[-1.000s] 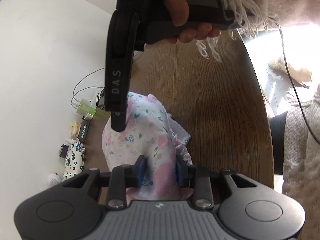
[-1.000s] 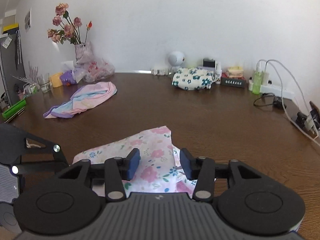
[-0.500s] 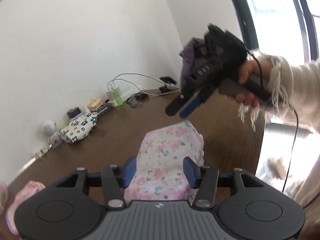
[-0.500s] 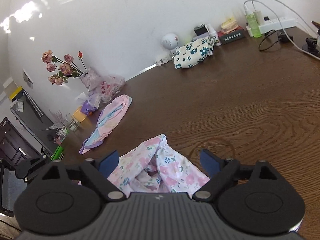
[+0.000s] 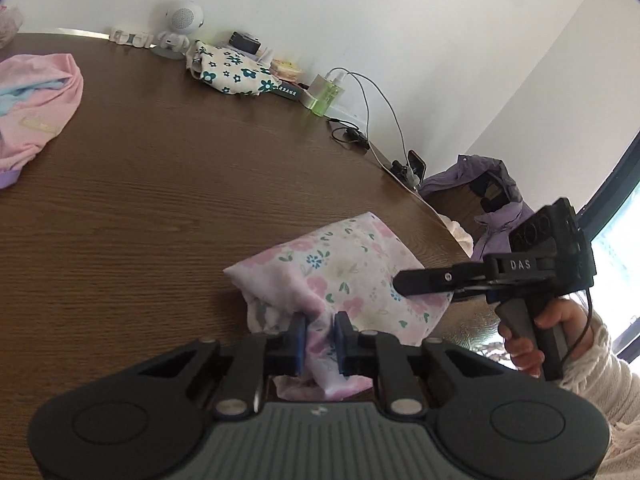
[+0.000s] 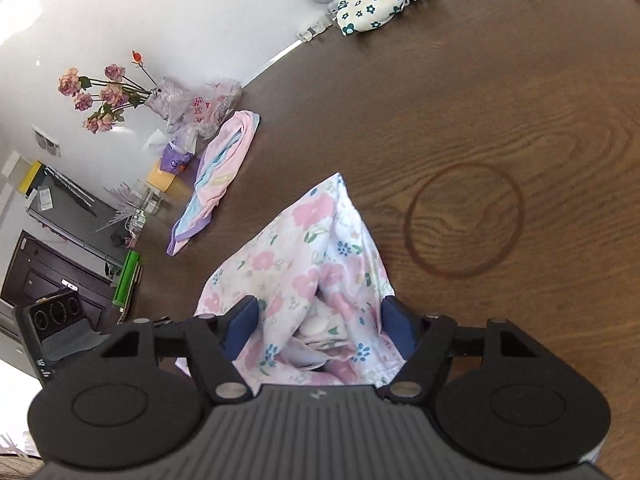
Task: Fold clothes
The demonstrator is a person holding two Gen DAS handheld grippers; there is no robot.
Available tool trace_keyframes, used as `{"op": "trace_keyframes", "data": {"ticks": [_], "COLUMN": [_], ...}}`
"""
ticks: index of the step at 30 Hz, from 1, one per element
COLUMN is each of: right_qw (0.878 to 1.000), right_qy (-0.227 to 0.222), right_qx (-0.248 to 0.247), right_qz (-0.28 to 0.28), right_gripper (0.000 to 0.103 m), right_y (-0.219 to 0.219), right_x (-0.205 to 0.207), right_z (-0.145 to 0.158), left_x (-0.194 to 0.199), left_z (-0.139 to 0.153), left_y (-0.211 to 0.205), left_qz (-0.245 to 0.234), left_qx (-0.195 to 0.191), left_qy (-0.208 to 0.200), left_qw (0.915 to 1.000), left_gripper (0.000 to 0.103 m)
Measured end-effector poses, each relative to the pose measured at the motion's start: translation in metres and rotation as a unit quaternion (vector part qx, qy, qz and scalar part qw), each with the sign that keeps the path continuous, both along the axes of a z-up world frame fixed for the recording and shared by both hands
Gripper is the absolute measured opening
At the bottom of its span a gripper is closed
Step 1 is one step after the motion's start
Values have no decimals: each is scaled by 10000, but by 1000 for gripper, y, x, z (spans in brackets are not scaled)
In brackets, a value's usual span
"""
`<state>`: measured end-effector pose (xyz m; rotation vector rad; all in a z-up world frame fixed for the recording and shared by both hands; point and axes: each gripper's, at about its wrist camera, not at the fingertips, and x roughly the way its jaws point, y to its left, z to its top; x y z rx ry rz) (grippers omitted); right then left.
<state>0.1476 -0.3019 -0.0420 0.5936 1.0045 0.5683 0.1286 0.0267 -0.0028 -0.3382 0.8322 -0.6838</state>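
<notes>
Pink cotton, a crumpled garment with pale blue and lilac trim (image 5: 38, 100), lies at the far left of the dark brown wood-grain counter (image 5: 160, 200), well apart from the work. Further right along the wall stand a small white round speaker figure (image 5: 178, 28) and a white pouch printed with dark teal flowers (image 5: 230, 70), then a green bottle (image 5: 326, 96) with white cables. Nearer the front edge, the task's thing, a thin white garment printed with pink flowers (image 5: 344, 276), sits bunched on the counter. The left hand-held gripper (image 5: 320, 338) has a fold of its near edge between narrow jaws that are closing, the blue pads pressing the cloth. To the right, the right hand-held gripper (image 6: 320, 324), gripped by a hand (image 5: 532, 332) in a cream knitted sleeve, straddles the garment's other end; its jaws are fairly wide and closing, with a lifted peak of the cloth between them, though the pads do not clearly press it.
</notes>
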Motion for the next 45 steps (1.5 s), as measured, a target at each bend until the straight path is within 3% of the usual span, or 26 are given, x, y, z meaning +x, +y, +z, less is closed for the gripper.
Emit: {"op": "trace_keyframes", "data": {"ticks": [6, 14, 18, 21, 25, 26, 28, 31, 34, 38, 41, 45], "right_qw": [9966, 9851, 9858, 9902, 9933, 9937, 9938, 9939, 9935, 9932, 9922, 9908], "right_qy": [207, 269, 218, 76, -38, -59, -76, -100, -95, -108, -97, -92], "right_qx": [508, 1106, 1068, 813, 610, 580, 574, 578, 621, 648, 706, 743], "right_qz": [-615, -1286, -1275, -1133, -977, -959, -946, -931, -946, -962, -1020, -1129], "right_gripper": [46, 31, 31, 31, 30, 30, 30, 30, 30, 30, 30, 30], "right_y": [0, -10, -13, -8, -5, -5, -6, -8, -10, -11, -12, -9], "right_x": [-27, -40, -38, -35, -33, -34, -34, -35, -36, -36, -38, -43], "right_z": [-8, -30, -32, -26, -23, -23, -23, -26, -28, -31, -34, -35], "left_x": [4, -9, -15, -17, -2, 3, 14, 33, 46, 34, 8, -24], "left_z": [-5, -13, -5, 14, 32, 33, 31, 20, 10, 17, 25, 28], "left_y": [-3, -9, -6, 3, -9, -17, -38, -64, -68, -38, -21, -24], "left_qz": [143, 36, -11, 129, -131, -335, -781, -977, -551, -21, -199, -675], "left_qx": [-241, -319, -242, -125, 197, 300, 444, 925, 1470, 1348, 971, 820], "left_qy": [109, 193, 32, -515, -989, -1010, -973, -913, -972, -1111, -1174, -1232], "left_qw": [9995, 9993, 9997, 9985, 9948, 9939, 9912, 9867, 9828, 9846, 9881, 9867], "left_gripper": [11, 12, 19, 19, 14, 7, 6, 6, 6, 8, 8, 8]}}
